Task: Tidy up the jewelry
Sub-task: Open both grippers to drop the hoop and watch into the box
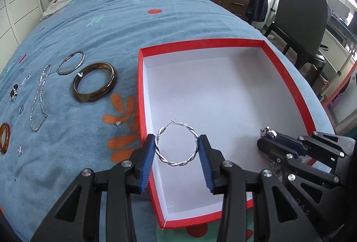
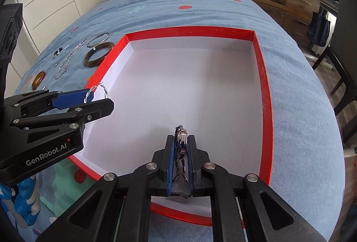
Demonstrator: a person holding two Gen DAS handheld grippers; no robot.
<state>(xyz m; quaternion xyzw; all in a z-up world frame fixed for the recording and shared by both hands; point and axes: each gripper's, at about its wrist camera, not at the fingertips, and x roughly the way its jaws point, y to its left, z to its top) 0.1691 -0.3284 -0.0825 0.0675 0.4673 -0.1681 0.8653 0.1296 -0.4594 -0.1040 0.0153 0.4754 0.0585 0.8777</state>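
Red box (image 1: 287, 85) lying bare beneath both jaws: left gripper (image 1: 177, 148) pinching a twisted hoop earring (image 1: 176, 145), right gripper (image 2: 180, 148) clamping a metal watch (image 2: 181, 138), bangles (image 1: 94, 81) and chain (image 1: 40, 97) waiting left of them.

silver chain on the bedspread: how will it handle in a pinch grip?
Probably floppy: the chain lies in a loose, bent loop on the bedspread, so it will likely drape from the fingers. Its thin links look light, and may slip from a shallow pinch. A push would probably bunch it on the fuzzy fabric, not slide it whole.
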